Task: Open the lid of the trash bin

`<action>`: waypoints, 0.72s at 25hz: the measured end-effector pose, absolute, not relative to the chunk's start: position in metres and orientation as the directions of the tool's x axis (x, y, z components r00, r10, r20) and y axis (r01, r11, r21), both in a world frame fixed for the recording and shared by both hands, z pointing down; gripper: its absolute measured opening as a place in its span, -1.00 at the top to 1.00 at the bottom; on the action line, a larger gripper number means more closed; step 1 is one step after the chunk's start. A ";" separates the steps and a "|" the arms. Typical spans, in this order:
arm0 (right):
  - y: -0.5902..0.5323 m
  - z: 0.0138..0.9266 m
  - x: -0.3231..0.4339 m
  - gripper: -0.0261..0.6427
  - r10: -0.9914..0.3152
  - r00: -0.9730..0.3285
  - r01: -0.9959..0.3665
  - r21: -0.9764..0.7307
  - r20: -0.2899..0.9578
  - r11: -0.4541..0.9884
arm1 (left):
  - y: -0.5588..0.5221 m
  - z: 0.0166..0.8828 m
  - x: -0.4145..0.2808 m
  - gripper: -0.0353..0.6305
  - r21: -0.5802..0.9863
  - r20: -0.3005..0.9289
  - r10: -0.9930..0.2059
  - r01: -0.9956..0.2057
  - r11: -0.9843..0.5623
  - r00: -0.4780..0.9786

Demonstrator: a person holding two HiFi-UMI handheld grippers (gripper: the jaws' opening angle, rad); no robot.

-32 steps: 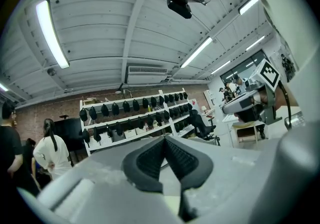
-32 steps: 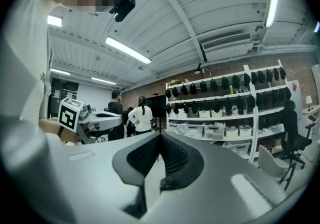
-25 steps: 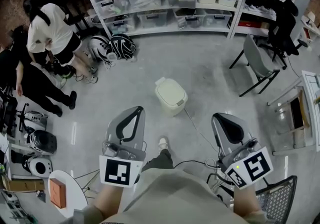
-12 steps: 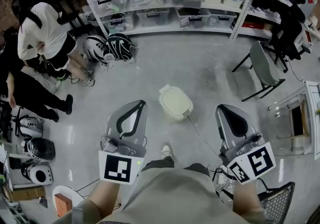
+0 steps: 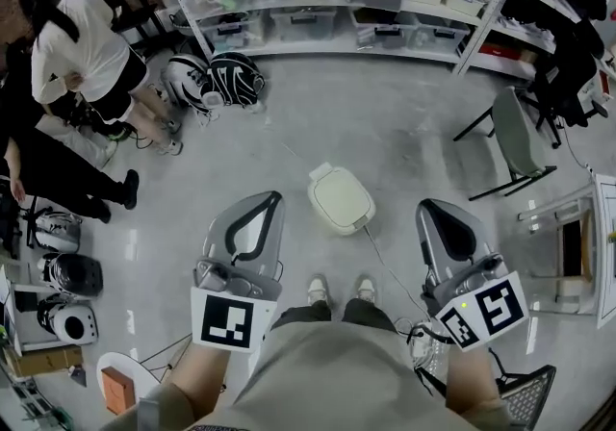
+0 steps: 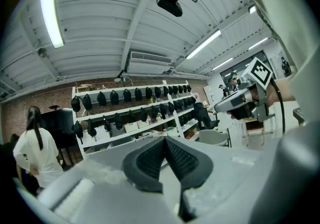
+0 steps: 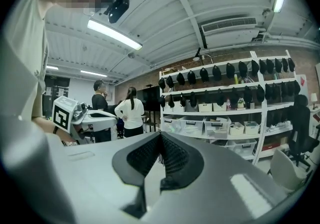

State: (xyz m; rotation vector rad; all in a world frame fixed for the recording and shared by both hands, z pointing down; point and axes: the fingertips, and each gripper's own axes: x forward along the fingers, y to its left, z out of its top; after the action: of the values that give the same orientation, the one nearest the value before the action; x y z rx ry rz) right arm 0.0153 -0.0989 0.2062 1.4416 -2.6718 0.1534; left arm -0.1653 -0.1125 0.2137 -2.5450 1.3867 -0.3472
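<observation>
The cream trash bin (image 5: 336, 224) stands on the grey floor (image 5: 404, 131) just ahead of the person's shoes (image 5: 317, 289), its lid (image 5: 344, 196) down. Over the last second it has drawn nearer in the head view, and both shoes now stand together, so the approach looks finished. The left tongs (image 5: 262, 211) and right tongs (image 5: 435, 222) flank it from above. Each is closed tip to tip on nothing, and reaching down likely comes next.
</observation>
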 end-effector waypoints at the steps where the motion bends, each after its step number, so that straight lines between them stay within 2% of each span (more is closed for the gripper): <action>1: -0.103 0.208 0.017 0.91 -0.822 -0.553 -0.832 -0.046 0.138 0.552 | -0.115 0.216 -0.164 0.88 -0.298 0.104 -0.848 -0.797 -0.525 0.519; 6: -0.129 0.233 0.031 0.91 -0.799 -0.578 -0.816 -0.084 0.167 0.572 | -0.133 0.240 -0.154 0.88 -0.237 0.164 -0.867 -0.834 -0.498 0.471; 18: -0.187 0.392 0.052 0.91 -0.719 -0.564 -0.818 -0.161 0.405 0.552 | -0.188 0.358 -0.132 0.88 -0.112 0.336 -0.837 -0.864 -0.491 0.431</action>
State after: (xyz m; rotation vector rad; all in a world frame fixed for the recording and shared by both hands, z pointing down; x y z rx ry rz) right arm 0.0523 -0.1867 0.3924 1.2735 -2.4977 0.4827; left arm -0.1319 -0.1884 0.3578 -2.7219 1.6208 -0.5668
